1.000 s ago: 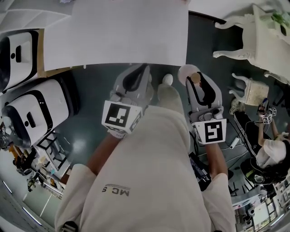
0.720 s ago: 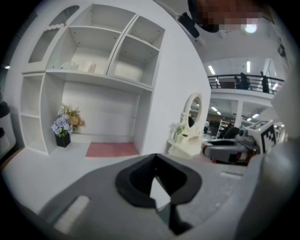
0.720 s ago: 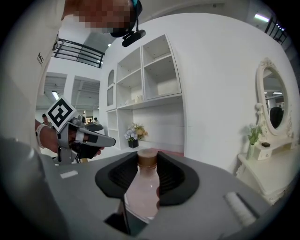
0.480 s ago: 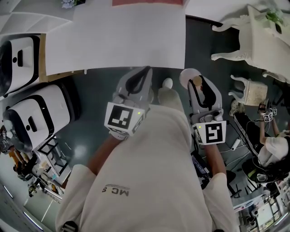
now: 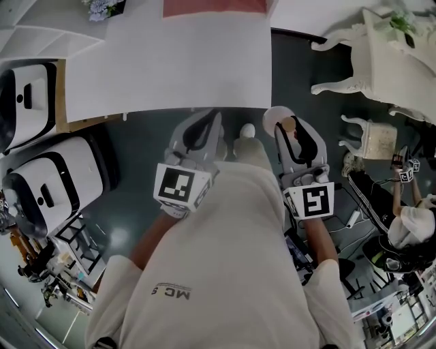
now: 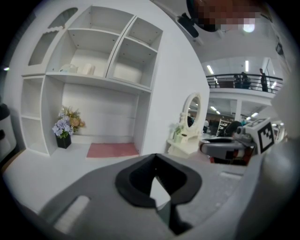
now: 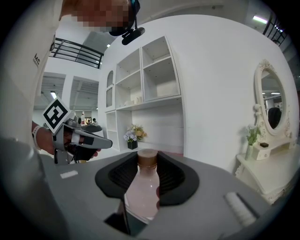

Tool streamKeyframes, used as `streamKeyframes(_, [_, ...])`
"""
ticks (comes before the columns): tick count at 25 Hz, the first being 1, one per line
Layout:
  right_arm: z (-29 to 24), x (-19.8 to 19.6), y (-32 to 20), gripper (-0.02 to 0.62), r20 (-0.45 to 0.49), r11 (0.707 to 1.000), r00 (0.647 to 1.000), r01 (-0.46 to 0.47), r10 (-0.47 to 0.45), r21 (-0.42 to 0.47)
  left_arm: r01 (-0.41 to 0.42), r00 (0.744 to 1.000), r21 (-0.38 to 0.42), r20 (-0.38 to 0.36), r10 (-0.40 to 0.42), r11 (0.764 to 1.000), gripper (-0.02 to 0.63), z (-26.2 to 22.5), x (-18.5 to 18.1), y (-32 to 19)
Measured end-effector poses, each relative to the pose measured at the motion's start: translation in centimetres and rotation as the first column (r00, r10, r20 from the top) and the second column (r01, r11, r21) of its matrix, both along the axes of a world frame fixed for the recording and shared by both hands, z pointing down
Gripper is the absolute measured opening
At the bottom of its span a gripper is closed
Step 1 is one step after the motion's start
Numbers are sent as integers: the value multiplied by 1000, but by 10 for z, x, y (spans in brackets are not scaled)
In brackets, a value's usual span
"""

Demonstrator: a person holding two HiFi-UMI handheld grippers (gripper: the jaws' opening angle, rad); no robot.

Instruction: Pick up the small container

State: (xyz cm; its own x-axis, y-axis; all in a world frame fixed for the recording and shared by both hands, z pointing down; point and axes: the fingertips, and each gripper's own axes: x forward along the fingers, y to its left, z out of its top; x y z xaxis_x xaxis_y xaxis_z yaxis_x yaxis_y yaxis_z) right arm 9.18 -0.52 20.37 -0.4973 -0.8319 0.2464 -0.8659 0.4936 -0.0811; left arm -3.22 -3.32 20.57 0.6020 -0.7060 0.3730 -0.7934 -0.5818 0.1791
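The small container (image 7: 143,190) is a pale pink bottle with a brown cork cap, upright between the dark pads of my right gripper (image 7: 145,177), which is shut on it. From the head view the bottle (image 5: 278,120) shows at the tip of the right gripper (image 5: 289,133), held over the dark floor just short of the white table. My left gripper (image 5: 208,124) hangs beside it at the same height. In its own view the left gripper (image 6: 157,190) has its pads drawn together with nothing between them.
A white table (image 5: 170,68) with a pink mat (image 5: 214,7) and a flower pot (image 5: 102,7) lies ahead, with white shelves (image 6: 93,70) above it. White machines (image 5: 41,170) stand at the left. An ornate dressing table (image 5: 395,61), a stool (image 5: 375,136) and a person (image 5: 409,228) are at the right.
The view has slid forward: the pink mat and flowers have come into sight at the top. Both grippers keep their pose, and the bottle stays in the right one.
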Motion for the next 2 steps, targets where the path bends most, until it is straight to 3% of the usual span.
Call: streamKeyframes(2, [-1, 0, 1, 126, 3, 1000, 1000, 1, -1, -4, -4, 1000, -3, 3, 4, 1000, 0, 0, 1, 2])
